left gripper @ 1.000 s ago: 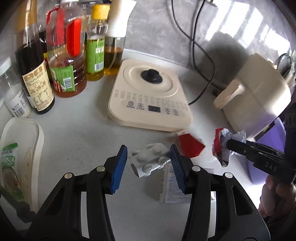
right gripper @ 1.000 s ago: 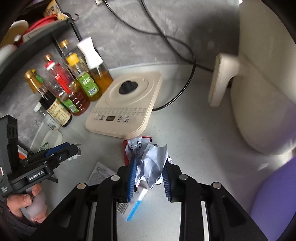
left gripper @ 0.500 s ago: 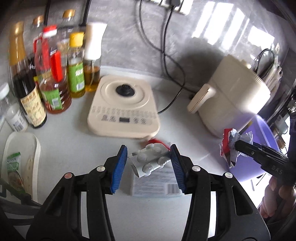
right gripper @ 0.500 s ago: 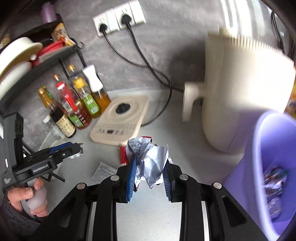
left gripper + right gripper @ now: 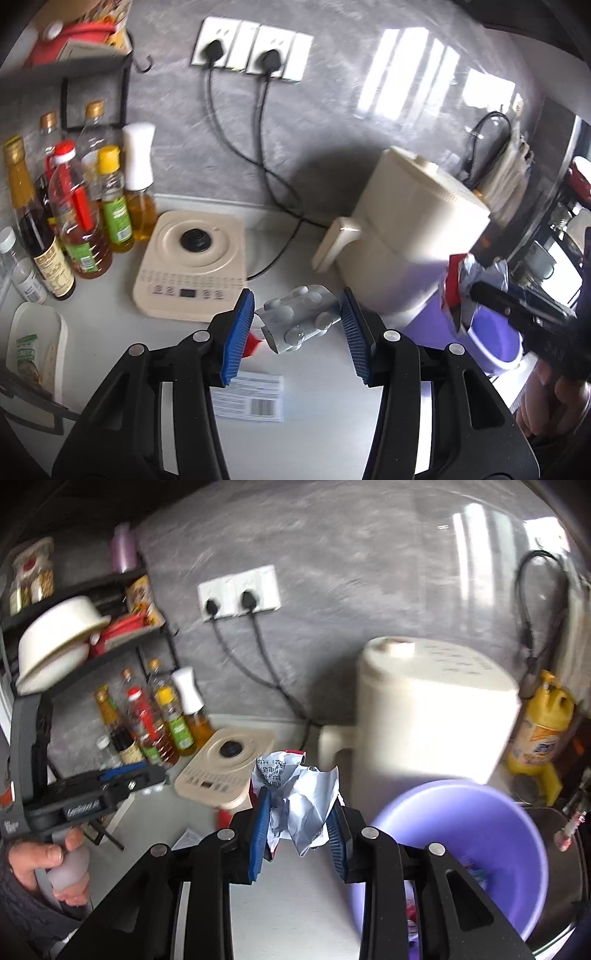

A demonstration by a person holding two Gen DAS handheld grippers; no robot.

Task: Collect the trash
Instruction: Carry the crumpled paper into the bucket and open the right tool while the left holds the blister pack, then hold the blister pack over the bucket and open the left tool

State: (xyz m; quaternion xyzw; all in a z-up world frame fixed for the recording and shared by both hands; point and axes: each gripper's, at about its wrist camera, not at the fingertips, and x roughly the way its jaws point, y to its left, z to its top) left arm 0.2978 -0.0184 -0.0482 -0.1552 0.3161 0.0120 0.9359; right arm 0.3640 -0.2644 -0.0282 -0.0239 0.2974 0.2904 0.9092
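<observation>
While the right gripper (image 5: 298, 825) pinches the wrapper (image 5: 301, 805), the bin (image 5: 458, 853) sits just right below it; the left gripper (image 5: 298, 326), farther off, clamps the blister pack (image 5: 299, 323), long axis across its jaws.

A home kitchen: oil and sauce bottles (image 5: 79, 225) crowd the table (image 5: 317, 398) beside a cooktop (image 5: 195, 266) and an air fryer (image 5: 413, 236), plugged into wall sockets (image 5: 251, 50); a shelf (image 5: 85, 627) holds a bowl (image 5: 55, 646).
</observation>
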